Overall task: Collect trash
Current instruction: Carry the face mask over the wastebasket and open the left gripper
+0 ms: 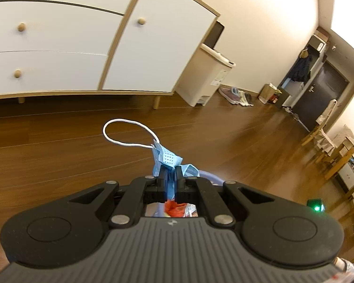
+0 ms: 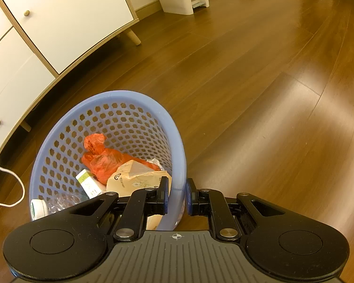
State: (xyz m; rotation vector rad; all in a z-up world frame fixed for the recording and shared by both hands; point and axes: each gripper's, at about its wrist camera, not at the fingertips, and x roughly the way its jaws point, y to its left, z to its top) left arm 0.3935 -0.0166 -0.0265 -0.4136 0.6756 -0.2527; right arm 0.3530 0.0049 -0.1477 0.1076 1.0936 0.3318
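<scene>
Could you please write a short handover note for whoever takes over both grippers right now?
Left gripper: shut on the blue face mask, its white ear loop hanging free, held above the basket.
Right gripper: shut on the rim of the purple basket, which is tilted.
Done: red plastic bag, tissue pack, small carton and clear bottle are in the basket.
Left: drop the mask in. No other trash shows on the floor.

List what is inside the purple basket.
Inside the purple basket: an orange plastic bag, a beige tissue pack, a small green-white box and a clear bottle. Anything beneath them is hidden.
</scene>
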